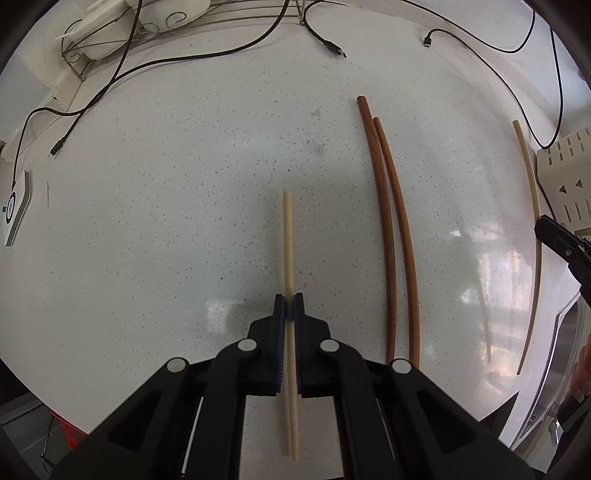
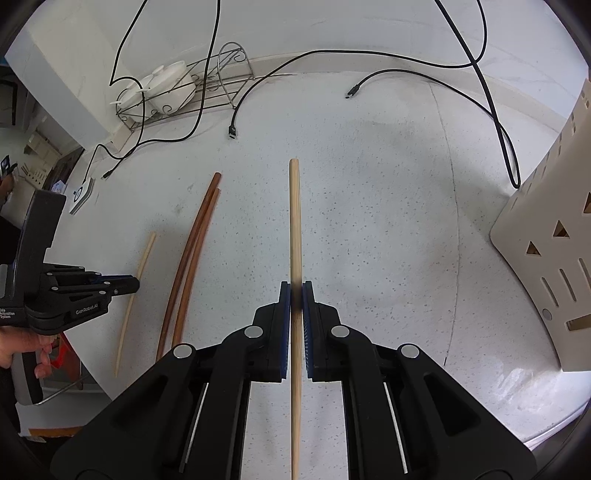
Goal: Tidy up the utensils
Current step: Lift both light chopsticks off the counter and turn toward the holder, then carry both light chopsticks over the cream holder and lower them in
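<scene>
Right gripper (image 2: 295,291) clamps a pale wooden chopstick (image 2: 294,221) pointing to twelve o'clock; two dark brown chopsticks (image 2: 192,254) lie at nine o'clock.

surface: white speckled counter (image 1: 166,229) is reflecting window light | back: pale wall (image 2: 332,26) is meeting counter | rack: wire dish rack (image 2: 207,88) is holding white bowls (image 2: 166,92) | cables: black cables (image 1: 155,62) are trailing across counter

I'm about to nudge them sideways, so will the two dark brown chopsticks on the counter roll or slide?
The dark brown chopsticks look round and slender, so they would probably roll apart when pushed. The speckled countertop looks glossy, so sliding is also likely. They look stiff, probably wood.
</scene>
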The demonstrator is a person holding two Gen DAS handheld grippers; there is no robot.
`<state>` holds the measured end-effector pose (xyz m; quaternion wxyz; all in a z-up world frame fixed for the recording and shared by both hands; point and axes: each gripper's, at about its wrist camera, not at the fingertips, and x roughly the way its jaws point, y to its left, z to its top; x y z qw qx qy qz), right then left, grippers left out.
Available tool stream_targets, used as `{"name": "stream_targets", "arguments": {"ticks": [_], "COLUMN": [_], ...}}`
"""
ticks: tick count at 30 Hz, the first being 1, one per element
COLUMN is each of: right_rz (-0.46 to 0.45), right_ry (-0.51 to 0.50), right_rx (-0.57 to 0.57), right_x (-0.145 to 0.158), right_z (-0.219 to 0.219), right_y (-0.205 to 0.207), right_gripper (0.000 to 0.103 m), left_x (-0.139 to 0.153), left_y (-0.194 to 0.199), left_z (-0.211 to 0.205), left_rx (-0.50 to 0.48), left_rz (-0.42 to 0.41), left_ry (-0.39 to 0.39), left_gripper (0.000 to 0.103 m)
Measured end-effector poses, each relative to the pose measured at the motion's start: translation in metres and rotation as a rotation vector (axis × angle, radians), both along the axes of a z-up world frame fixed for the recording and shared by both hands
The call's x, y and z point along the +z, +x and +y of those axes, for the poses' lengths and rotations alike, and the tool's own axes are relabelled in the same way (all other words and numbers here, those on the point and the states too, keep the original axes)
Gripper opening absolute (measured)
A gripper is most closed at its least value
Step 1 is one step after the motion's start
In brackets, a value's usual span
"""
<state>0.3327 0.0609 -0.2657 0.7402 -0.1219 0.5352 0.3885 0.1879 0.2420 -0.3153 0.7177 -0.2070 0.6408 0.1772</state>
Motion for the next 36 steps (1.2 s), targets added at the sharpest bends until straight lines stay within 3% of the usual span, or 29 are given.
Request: {"name": "stream_targets", "arguments": {"ticks": [19, 29, 36], "right_rz": [-0.029, -0.091, -0.185], "right_ry": [0.031, 0.081, 0.131], "right_rx": [-0.058, -0.128, -0.214], "right_x": [0.022, 0.061, 0.099], "right_z": [-0.017, -0.042, -0.070], "right_y": [0.000, 0.004, 0.005], "right_gripper": [0.006, 0.006, 0.006], "left_x": [0.091, 0.131, 0.163], "left_y": [0.024, 0.059, 0.083], "left_z": [-0.024, -0.052, -0.076], "left_rx": [-0.067, -0.160, -0.241], "left_rz": [-0.253, -0.403, -0.541], "left_ry": [-0.050, -0.068, -0.085], "left_gripper": [0.004, 0.004, 0.004]}}
